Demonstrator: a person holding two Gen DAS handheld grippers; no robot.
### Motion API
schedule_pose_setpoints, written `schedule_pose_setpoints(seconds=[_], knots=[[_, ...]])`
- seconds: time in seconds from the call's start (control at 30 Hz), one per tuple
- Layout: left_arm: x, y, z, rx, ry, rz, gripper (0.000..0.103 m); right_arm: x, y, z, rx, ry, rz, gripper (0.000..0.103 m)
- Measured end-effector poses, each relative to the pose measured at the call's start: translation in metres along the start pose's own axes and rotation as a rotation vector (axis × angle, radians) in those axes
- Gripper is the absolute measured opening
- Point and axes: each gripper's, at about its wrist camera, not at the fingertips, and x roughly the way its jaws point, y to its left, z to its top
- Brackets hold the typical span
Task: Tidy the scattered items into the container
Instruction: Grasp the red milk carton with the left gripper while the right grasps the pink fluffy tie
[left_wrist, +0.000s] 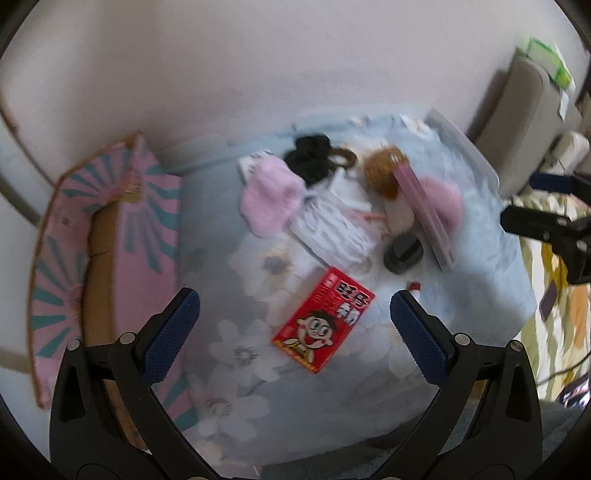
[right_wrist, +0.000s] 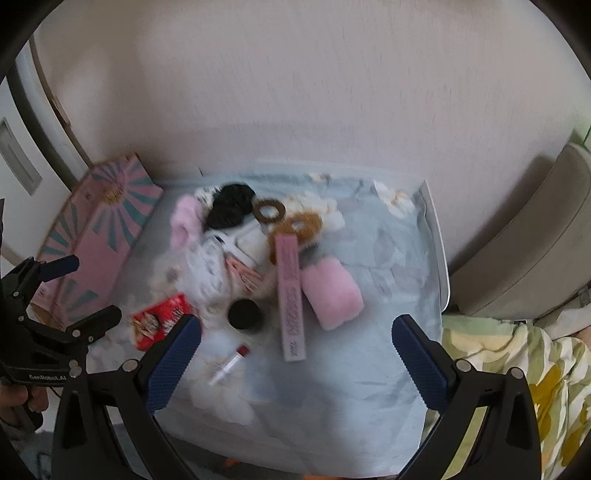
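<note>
A pile of small items lies on a pale blue floral cloth (left_wrist: 480, 280). My left gripper (left_wrist: 295, 332) hovers open just above a red cartoon milk carton (left_wrist: 325, 319), which sits between its pads. Behind it are a pink fluffy item (left_wrist: 269, 195), a black scrunchie (left_wrist: 310, 158), a black round jar (left_wrist: 402, 253) and a long pink box (left_wrist: 424, 206). The pink cardboard container (left_wrist: 110, 240) with teal rays stands open at the left. My right gripper (right_wrist: 297, 362) is open and empty over the cloth's front, with a lipstick (right_wrist: 231, 363) by its left pad. The red carton (right_wrist: 159, 319) lies further left.
A second pink fluffy item (right_wrist: 332, 291) and a brown ring scrunchie (right_wrist: 269, 211) lie in the pile. A beige padded seat (right_wrist: 524, 251) and yellow-green floral bedding (right_wrist: 517, 369) lie to the right. A pale wall (right_wrist: 295, 92) backs the cloth. A hand (right_wrist: 14, 402) holds the left gripper (right_wrist: 96, 287).
</note>
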Motion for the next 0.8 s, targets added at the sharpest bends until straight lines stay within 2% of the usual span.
schedule_pose_setpoints(seconds=[0.23, 0.43, 0.53, 0.67, 0.73, 0.77, 0.8], knots=[[0.039, -0.014, -0.01, 0.068, 0.038, 0.012, 0.102, 0.039, -0.018, -0.003, -0.032, 0.042, 0.006, 0.099], [0.063, -0.011, -0.018, 0.078, 0.063, 0.033, 0.095, 0.071, -0.037, -0.002, -0.121, 0.068, -0.004, 0.096], [0.07, -0.009, -0.02, 0.081, 0.072, 0.041, 0.089, 0.084, -0.042, 0.0, -0.134, 0.102, 0.006, 0.096], [0.078, -0.007, -0.021, 0.069, 0.088, 0.017, 0.076, 0.097, -0.046, 0.001, -0.141, 0.124, 0.026, 0.096], [0.079, -0.007, -0.021, 0.069, 0.09, 0.009, 0.069, 0.102, -0.046, 0.002, -0.149, 0.131, 0.04, 0.092], [0.079, -0.008, -0.021, 0.072, 0.091, 0.006, 0.064, 0.104, -0.044, 0.002, -0.16, 0.134, 0.042, 0.087], [0.08, -0.008, -0.021, 0.074, 0.092, 0.005, 0.064, 0.107, -0.043, 0.003, -0.171, 0.139, 0.044, 0.078]])
